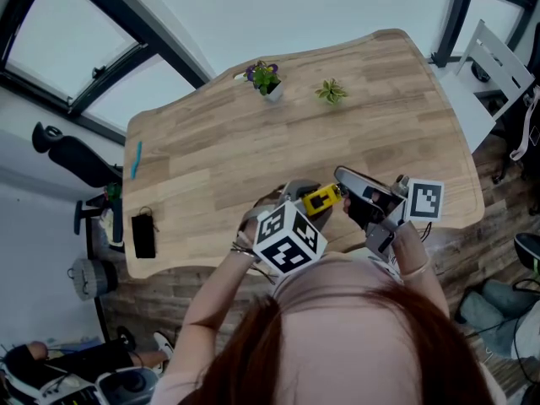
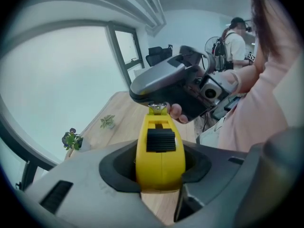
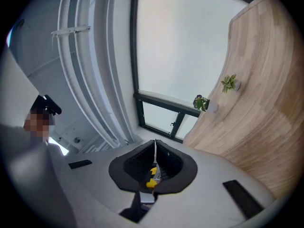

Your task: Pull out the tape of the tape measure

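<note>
While left claw [image 2: 160, 169] clamps tape measure [image 2: 160, 148] (yellow), right claw [image 3: 155, 164] pinches tape [image 3: 155, 148].

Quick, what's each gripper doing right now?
Left gripper: jaws closed on the tape measure.
Right gripper: jaws closed on the tape end.

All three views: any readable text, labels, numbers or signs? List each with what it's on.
No text can be read in any view.
Tape measure: plain yellow case, no print showing.
Tape: seen edge-on, no numbers visible.
Left marker cube and right marker cube: black-and-white square patterns only, no letters.
Background person's shirt: dark print, too small and blurred to read.
</note>
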Demonstrator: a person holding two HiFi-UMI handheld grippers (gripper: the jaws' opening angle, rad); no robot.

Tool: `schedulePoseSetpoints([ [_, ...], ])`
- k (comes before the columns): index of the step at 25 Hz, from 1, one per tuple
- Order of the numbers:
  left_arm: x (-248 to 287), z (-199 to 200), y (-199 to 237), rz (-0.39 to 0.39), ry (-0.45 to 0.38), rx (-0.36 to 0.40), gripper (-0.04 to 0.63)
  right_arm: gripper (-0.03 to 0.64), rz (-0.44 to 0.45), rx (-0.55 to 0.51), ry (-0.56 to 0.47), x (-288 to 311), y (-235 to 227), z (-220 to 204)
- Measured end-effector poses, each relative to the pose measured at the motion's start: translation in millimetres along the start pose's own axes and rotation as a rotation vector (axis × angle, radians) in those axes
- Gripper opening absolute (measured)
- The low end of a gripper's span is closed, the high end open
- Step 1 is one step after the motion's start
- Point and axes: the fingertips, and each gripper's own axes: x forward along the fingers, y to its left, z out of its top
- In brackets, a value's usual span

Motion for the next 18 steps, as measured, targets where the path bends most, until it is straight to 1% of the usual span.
schedulePoseSetpoints([
  [6, 1, -1, -1, 0.009, 0.019, 0.013, 0.175, 0.006, -0.048, -0.067, 0.037, 0, -6, -3],
  [12, 4, -6, -1, 0.013, 0.033, 0.01, 0.175, 0.005, -0.074, -0.071, 0.053, -3, -16, -7],
  [15, 5, -11, -1, 0.015, 0.033, -0.018, 0.175, 0.005, -0.09, -0.073, 0.057, -6, -21, -7],
  [18, 6, -17, 2, 0.022, 0.02, -0.071, 0.175, 0.005, -0.115, -0.094, 0.051, -11, -26, -3],
])
